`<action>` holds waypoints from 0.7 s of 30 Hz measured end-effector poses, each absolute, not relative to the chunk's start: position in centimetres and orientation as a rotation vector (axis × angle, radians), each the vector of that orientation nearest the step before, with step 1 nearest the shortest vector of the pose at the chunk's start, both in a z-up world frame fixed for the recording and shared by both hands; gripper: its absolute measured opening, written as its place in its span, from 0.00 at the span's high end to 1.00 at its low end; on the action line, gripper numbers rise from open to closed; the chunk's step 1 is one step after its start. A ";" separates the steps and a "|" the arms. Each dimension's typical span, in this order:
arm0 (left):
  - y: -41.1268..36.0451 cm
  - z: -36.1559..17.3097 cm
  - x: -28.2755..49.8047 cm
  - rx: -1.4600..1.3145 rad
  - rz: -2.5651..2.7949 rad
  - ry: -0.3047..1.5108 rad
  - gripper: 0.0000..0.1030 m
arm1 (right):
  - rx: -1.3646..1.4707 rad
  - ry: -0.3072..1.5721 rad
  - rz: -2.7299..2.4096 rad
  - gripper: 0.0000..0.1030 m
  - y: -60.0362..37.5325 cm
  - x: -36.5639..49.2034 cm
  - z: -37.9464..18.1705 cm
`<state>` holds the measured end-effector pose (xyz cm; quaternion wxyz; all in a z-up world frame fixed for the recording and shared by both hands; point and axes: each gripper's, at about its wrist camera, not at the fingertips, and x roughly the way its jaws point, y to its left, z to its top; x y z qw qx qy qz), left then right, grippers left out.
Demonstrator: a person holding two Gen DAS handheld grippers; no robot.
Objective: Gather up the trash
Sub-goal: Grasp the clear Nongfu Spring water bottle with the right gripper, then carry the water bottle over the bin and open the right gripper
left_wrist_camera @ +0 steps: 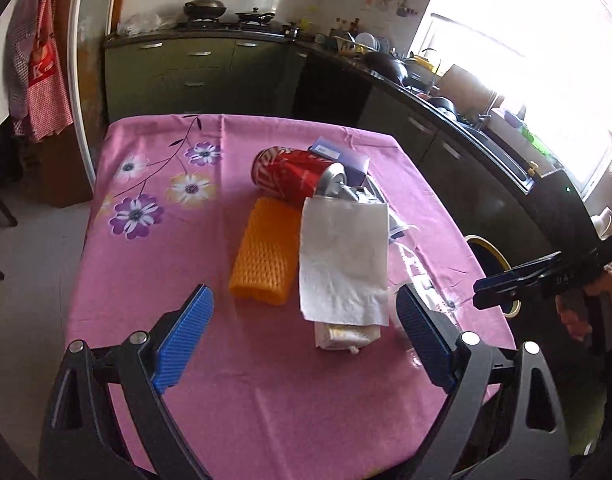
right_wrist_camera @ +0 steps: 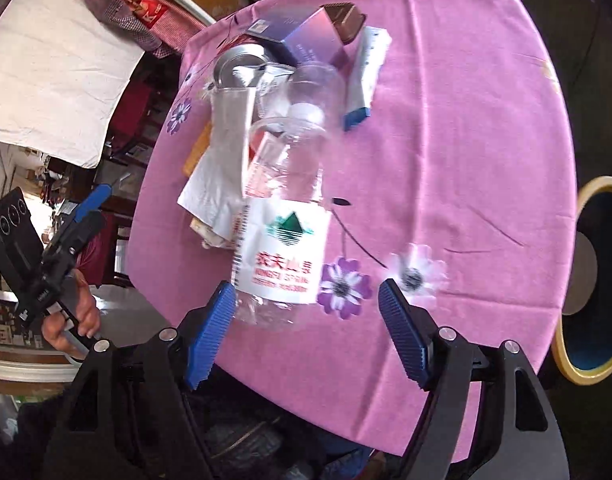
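A heap of trash lies on the pink flowered tablecloth (left_wrist_camera: 266,400): a red cola can (left_wrist_camera: 290,176) on its side, an orange ribbed foam sleeve (left_wrist_camera: 264,256), a white paper napkin (left_wrist_camera: 344,256) draped over a small crumpled packet (left_wrist_camera: 344,334), and a purple box (left_wrist_camera: 338,158). My left gripper (left_wrist_camera: 305,292) hangs open above the napkin's near edge, holding nothing. In the right wrist view a clear plastic bottle (right_wrist_camera: 282,240) with a white label lies just ahead of my right gripper (right_wrist_camera: 306,290). That gripper is open, its pads not pressing on the bottle.
A round bin with a yellow rim (right_wrist_camera: 594,280) stands on the floor beside the table, also visible as the bin (left_wrist_camera: 490,248) past the table's right edge. A blue-and-white packet (right_wrist_camera: 364,76) lies beyond the bottle. Kitchen counters (left_wrist_camera: 194,60) line the far wall.
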<state>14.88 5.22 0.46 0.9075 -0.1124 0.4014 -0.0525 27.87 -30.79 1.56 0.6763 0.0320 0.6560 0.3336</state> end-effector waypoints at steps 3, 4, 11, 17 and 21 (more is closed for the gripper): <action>5.5 -0.4 14.5 -0.245 -0.109 0.841 0.14 | 0.055 1.535 0.722 0.23 -28.0 28.9 1.1; 5.7 -0.5 14.4 -0.251 -0.112 0.843 0.14 | 0.057 1.554 0.710 0.22 -27.5 29.2 0.9; 6.1 -1.6 14.1 -0.239 -0.121 0.843 0.14 | -0.008 1.616 0.629 0.22 -24.0 30.8 -1.3; 6.4 -2.4 13.9 -0.243 -0.131 0.861 0.14 | -0.081 1.647 0.588 0.28 -21.6 31.3 -4.1; 6.6 -2.7 13.9 -0.243 -0.126 0.873 0.14 | -0.112 1.654 0.587 0.35 -20.4 31.4 -5.2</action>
